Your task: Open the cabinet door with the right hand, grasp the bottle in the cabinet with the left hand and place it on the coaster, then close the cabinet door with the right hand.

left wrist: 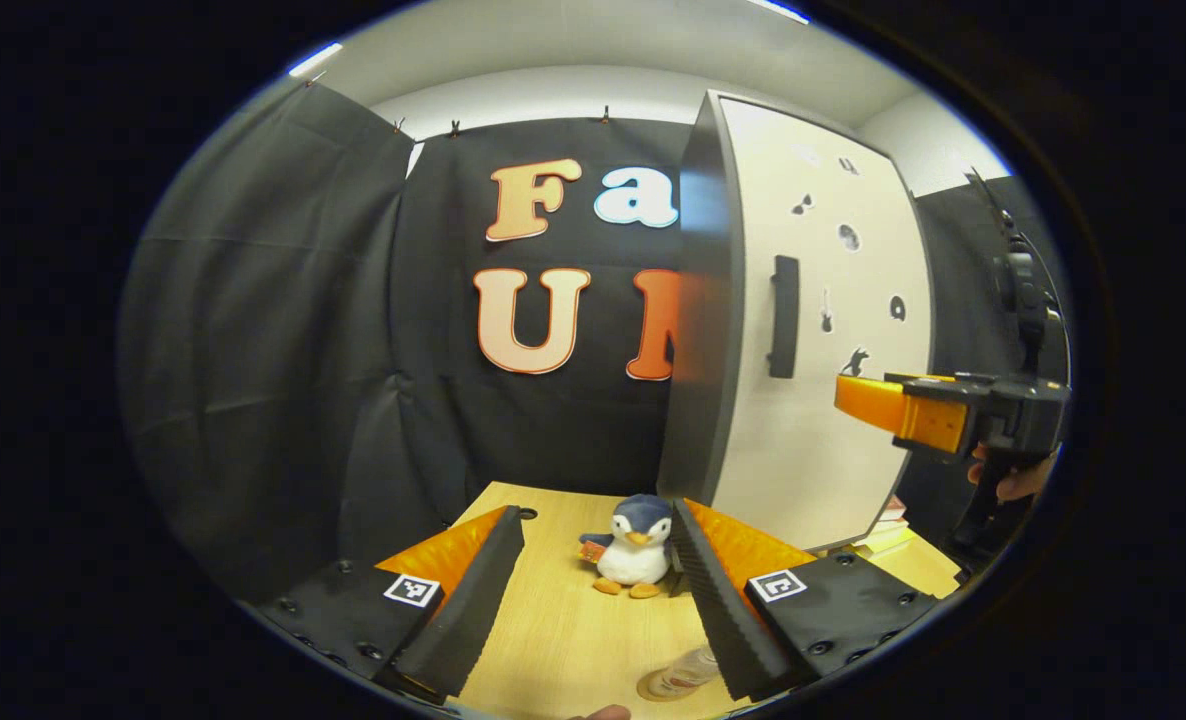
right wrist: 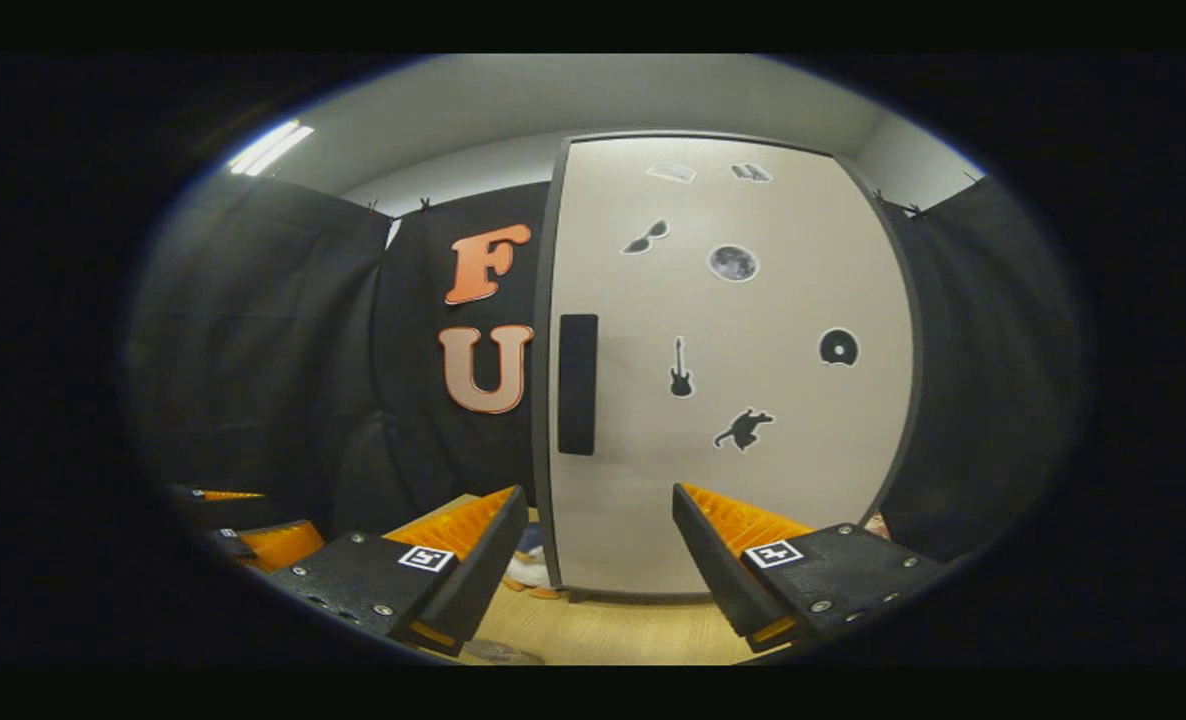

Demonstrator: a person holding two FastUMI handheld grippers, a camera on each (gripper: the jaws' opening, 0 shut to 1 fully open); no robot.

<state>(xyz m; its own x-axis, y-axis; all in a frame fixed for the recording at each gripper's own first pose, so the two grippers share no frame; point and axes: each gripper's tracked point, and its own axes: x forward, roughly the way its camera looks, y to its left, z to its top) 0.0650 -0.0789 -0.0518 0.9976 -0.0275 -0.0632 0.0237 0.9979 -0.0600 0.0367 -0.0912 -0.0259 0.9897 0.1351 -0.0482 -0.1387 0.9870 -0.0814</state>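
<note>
Pale, cream-coloured panel with dark edging: the cabinet door [right wrist: 733,380] is the biggest thing in the right gripper view, standing upright and facing the camera, with a dark vertical handle [right wrist: 577,384] near its left edge and small dark stickers [right wrist: 680,368] scattered over its face. In the left gripper view the same cabinet stands at the far right of the wooden table [left wrist: 573,630], seen at an angle so that its dark side wall and its pale door both show; the door looks flush with the cabinet body there.

The right gripper [right wrist: 601,570] is level and pointed straight at the lower part of the door, its jaws spread wide with nothing between them, short of the panel and below the handle. From the left gripper view it reaches in from the right edge, held by a hand [left wrist: 1015,482] under its body, its tip close to the door's right part.

The left gripper [left wrist: 593,590] is low over the table, tilted slightly downward, fingers apart and empty. Between them, farther off, a small plush penguin [left wrist: 635,546] sits beside the cabinet's near corner.

The bottle [left wrist: 685,672] lies at the near edge of the left gripper view, just beside the right finger, over a round coaster [left wrist: 653,687]; whether it stands upright I cannot tell.
</note>
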